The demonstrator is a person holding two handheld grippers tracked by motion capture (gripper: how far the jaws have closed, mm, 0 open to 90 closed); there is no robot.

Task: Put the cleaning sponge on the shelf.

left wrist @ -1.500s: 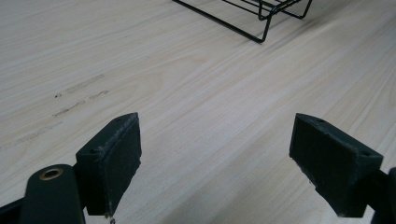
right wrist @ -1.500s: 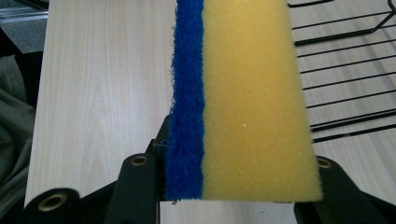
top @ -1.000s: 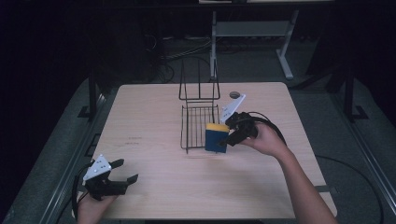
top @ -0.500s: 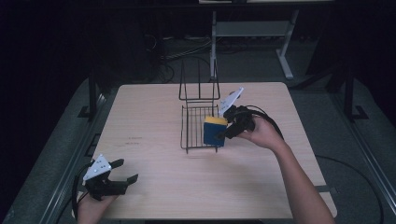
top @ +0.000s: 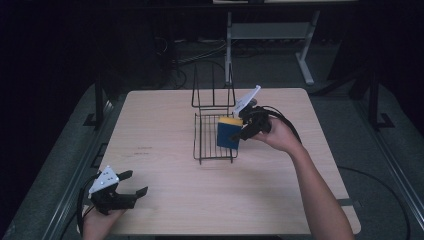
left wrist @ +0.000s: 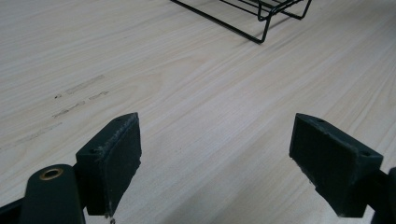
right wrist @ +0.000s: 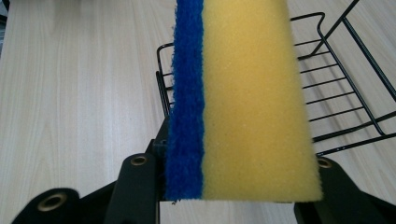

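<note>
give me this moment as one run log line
right gripper: shut on sponge, above wire rack | left gripper: open, idle near table edge

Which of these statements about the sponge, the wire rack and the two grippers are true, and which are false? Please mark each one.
1. The right gripper is shut on the sponge. True.
2. The sponge is all yellow. False: it has a yellow foam side and a blue scouring side.
3. The left gripper holds the wire rack. False: it is open with nothing between its jaws, near the front left corner of the table, apart from the rack.
4. The sponge is held over the wire rack. True.
5. The wire rack is white. False: it is black.
</note>
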